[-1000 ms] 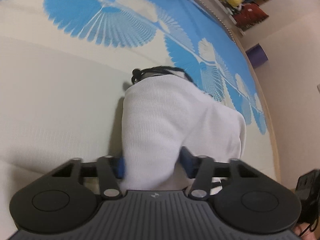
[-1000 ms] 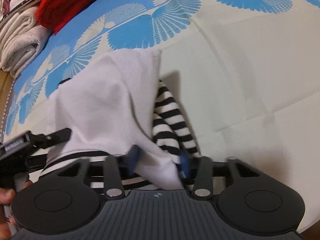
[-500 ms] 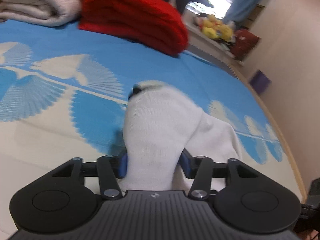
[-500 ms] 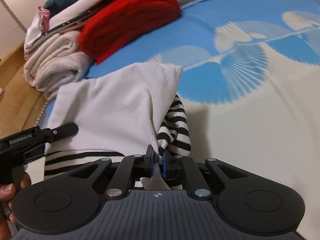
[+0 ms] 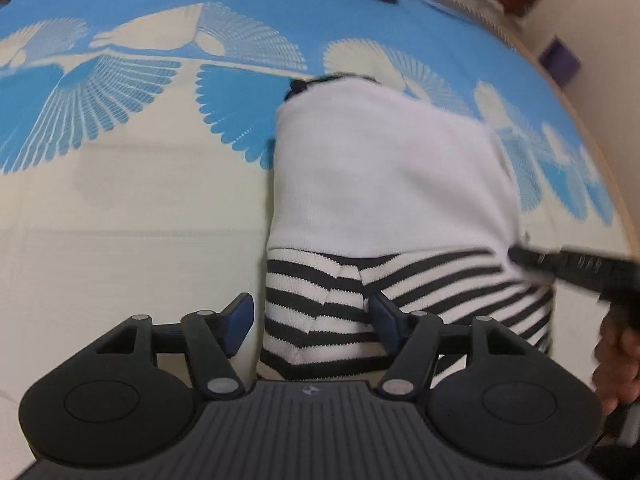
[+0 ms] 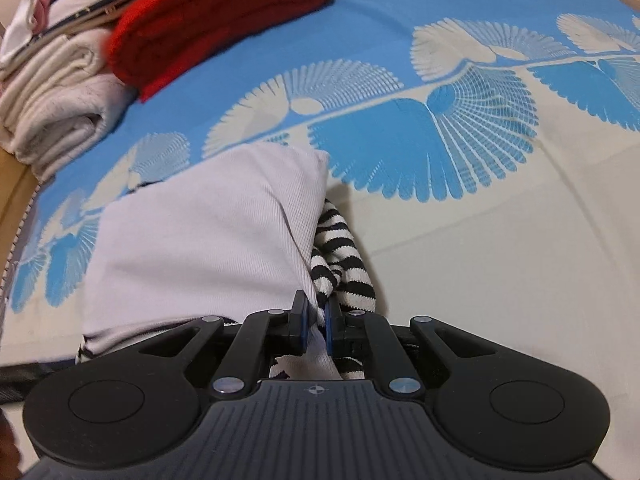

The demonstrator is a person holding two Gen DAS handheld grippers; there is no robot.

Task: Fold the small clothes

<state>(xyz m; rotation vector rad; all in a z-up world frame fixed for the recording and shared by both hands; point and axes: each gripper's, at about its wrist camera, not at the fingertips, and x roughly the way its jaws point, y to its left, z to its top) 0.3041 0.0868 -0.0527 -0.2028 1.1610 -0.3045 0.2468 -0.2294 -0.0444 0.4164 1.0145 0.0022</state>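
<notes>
White-and-striped garment (image 5: 384, 184) between opening left gripper (image 5: 310, 320) jaws — unpinched | right gripper (image 6: 316, 322) clamps its edge

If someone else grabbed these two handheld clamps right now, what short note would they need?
Left gripper: jaws opening, pads off the cloth, striped hem between them.
Right gripper: shut on the garment's corner.
White-and-striped garment: lying on the blue patterned bedspread, white part folded over the stripes.
Folded pile: at the far edge.
Done: one fold. Left: release, tidy, probably add it to the pile.
</notes>
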